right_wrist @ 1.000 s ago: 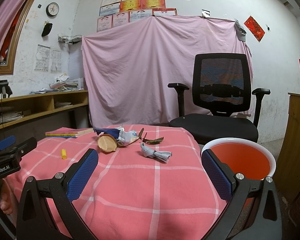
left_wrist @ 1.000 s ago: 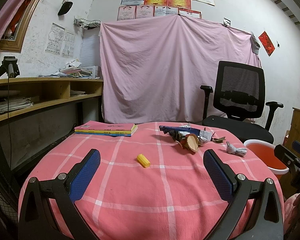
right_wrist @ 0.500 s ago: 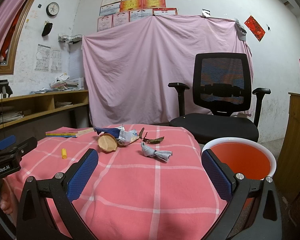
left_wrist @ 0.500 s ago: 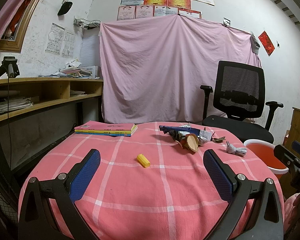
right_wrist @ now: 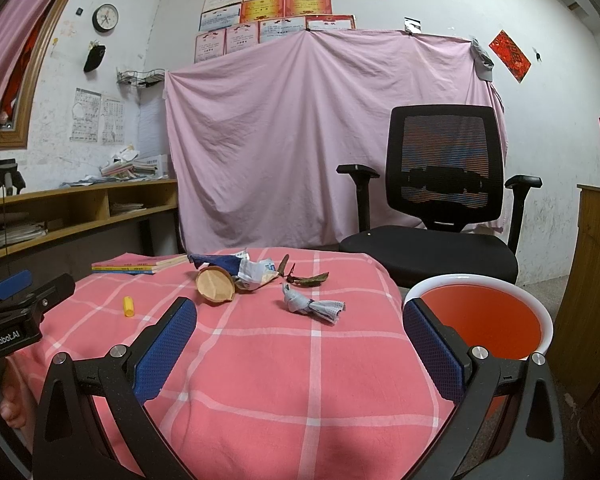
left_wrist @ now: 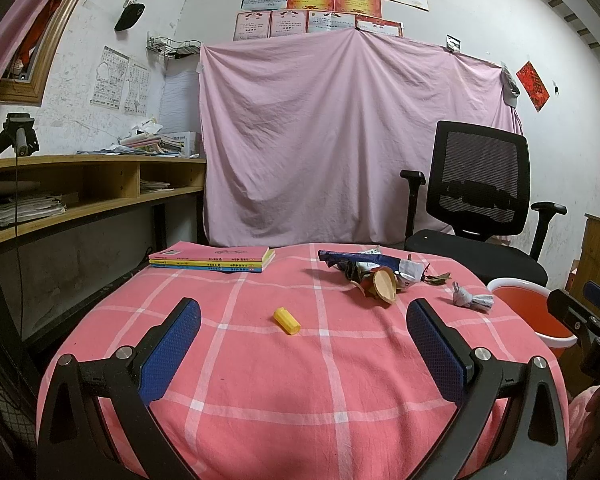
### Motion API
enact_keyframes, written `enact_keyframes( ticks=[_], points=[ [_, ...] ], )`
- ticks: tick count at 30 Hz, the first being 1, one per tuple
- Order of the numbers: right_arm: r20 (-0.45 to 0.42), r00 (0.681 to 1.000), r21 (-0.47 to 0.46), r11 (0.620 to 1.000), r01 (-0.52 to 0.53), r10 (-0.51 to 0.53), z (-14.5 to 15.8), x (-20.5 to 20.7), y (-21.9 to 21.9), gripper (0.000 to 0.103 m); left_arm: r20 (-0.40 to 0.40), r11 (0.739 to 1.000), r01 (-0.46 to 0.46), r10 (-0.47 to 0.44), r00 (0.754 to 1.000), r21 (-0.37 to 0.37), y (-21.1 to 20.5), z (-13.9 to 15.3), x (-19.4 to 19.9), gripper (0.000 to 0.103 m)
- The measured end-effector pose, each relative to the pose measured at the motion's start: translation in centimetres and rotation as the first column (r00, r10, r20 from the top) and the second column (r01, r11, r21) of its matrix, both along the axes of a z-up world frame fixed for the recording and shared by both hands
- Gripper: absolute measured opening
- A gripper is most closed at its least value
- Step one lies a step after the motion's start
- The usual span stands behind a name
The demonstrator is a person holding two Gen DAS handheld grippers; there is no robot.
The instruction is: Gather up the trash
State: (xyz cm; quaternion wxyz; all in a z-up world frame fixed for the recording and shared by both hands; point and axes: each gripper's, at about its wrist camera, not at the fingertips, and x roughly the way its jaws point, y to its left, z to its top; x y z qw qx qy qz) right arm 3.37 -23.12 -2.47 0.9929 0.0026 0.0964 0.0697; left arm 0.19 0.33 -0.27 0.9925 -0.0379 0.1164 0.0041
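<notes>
A pile of trash lies at the far middle of the pink checked table: blue and white wrappers, a brown cup-like piece and dried leaves. A crumpled grey paper lies to its right. A small yellow cylinder lies nearer me. A red bin with a white rim stands beside the table's right edge. My left gripper is open and empty over the near table. My right gripper is open and empty, to the right.
A stack of pink and yellow books lies at the table's far left. A black office chair stands behind the table. A wooden shelf desk runs along the left wall. A wooden cabinet stands at the right.
</notes>
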Motion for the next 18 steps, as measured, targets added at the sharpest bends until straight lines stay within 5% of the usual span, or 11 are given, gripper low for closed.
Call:
enact_keyframes(
  ticks=[18],
  points=[
    [-0.003, 1.0, -0.003, 1.0, -0.002, 0.002, -0.3, -0.7, 1.2, 0.103, 0.0, 1.0, 0.0, 0.0, 1.0, 0.001, -0.2, 0.0, 0.0, 0.101]
  ],
)
